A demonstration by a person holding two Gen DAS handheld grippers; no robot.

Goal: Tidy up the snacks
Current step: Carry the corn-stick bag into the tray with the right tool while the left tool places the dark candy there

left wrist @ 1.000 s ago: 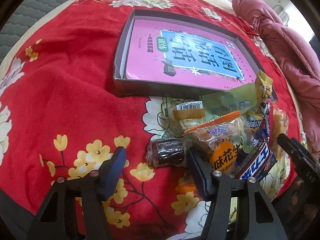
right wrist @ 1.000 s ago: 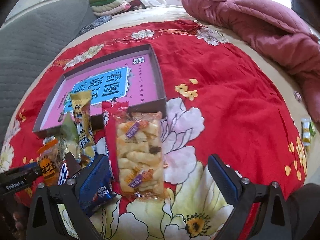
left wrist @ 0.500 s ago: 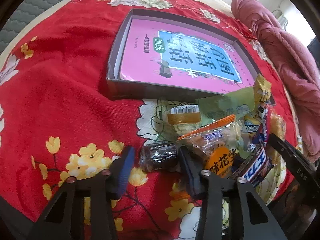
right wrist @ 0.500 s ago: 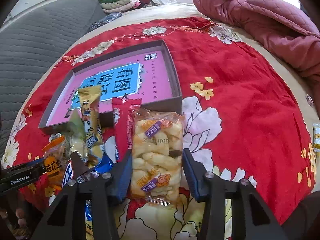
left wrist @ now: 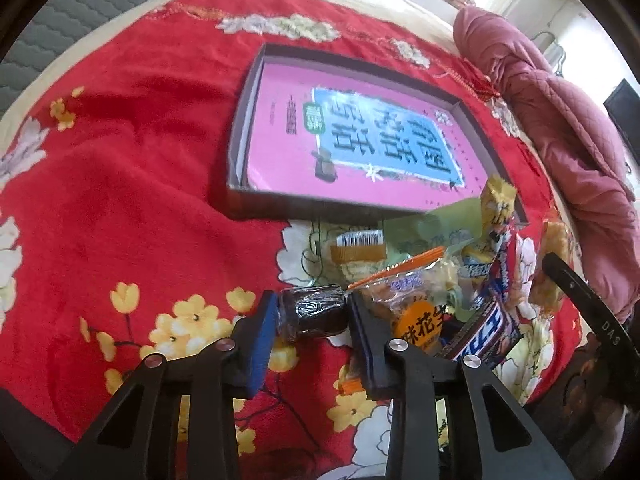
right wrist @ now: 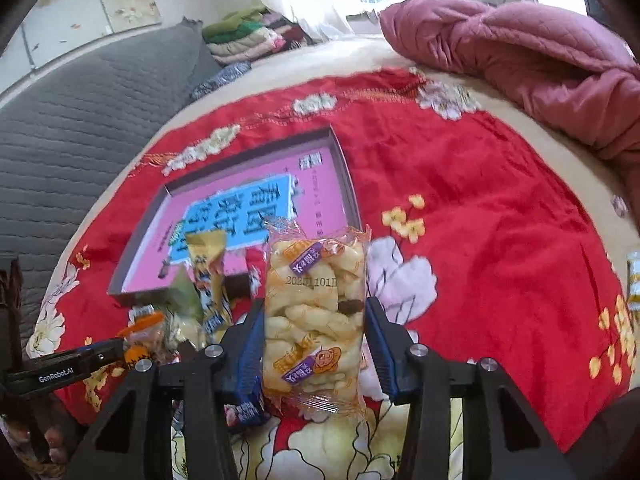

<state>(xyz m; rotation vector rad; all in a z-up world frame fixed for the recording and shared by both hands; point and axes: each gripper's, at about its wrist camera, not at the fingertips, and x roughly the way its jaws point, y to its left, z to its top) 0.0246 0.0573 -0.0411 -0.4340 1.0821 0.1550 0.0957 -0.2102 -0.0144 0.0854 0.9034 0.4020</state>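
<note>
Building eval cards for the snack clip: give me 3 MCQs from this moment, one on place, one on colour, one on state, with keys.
1. Where does the pink book lie?
A. inside the shallow box
B. under the snack pile
C. on the quilt

2. What colour is the wrapped snack between the left gripper pads?
A. bright yellow
B. dark brown
C. white

3. How does the right gripper stand?
A. wide open over bare cloth
B. closed on nothing
C. closed on the puffed snack bag

Key: 1 A, the box walls frame the book on all sides. 2 B, its clear wrap shows a dark brown block. 3 C, both pads press the bag's sides.
</note>
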